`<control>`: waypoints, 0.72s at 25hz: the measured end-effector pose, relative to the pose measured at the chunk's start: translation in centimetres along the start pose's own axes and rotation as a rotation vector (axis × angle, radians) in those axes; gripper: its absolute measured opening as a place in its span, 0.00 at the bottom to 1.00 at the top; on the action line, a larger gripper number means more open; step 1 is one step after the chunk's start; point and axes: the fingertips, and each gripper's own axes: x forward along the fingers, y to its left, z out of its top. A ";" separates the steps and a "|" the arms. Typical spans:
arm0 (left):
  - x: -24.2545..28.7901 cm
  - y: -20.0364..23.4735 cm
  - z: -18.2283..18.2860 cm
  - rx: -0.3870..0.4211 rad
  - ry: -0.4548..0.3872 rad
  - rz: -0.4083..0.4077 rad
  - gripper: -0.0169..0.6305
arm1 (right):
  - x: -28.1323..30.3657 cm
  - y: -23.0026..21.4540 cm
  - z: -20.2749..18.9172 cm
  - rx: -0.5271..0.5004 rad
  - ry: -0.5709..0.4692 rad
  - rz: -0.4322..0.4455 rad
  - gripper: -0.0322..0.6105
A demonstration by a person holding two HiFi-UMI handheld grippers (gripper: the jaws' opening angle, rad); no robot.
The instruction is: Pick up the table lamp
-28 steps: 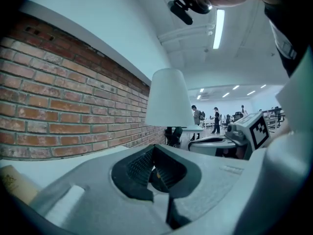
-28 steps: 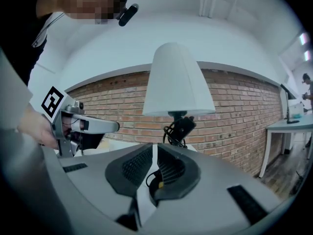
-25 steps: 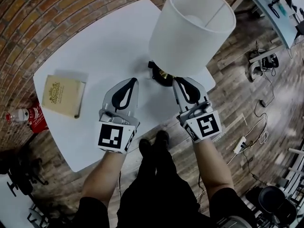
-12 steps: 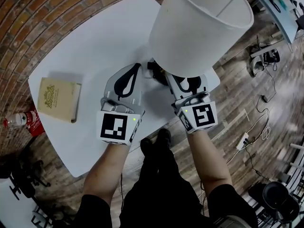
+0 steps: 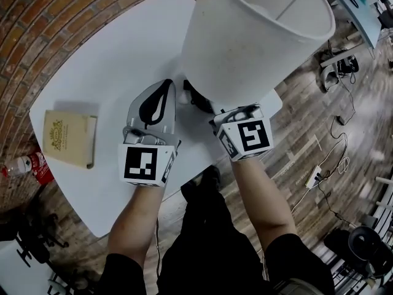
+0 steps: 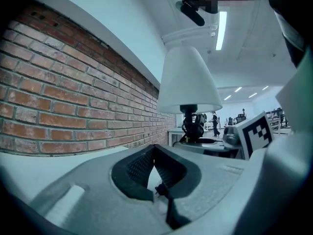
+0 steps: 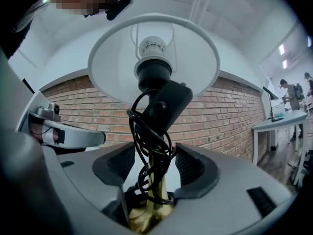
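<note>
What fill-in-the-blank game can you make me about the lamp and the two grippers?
1. The lamp's shade is ___ in colour.
2. The right gripper, whose jaws have just been opening, has the lamp's golden stem ___ its open jaws, not squeezed.
3. The left gripper is ___ and holds nothing.
4. A tan ___ lies on the table, off to the left gripper's left.
Missing words: white; between; shut; book.
</note>
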 end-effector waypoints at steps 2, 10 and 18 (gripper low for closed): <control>0.2 0.3 -0.1 0.001 -0.001 0.002 0.04 | 0.7 0.2 0.2 -0.005 -0.007 0.007 0.44; 0.9 1.4 0.0 0.001 -0.008 0.012 0.04 | 2.2 -0.3 0.8 -0.001 -0.069 -0.028 0.36; 1.3 1.6 -0.3 0.015 -0.011 0.016 0.04 | 2.1 -0.8 1.3 -0.015 -0.122 -0.090 0.26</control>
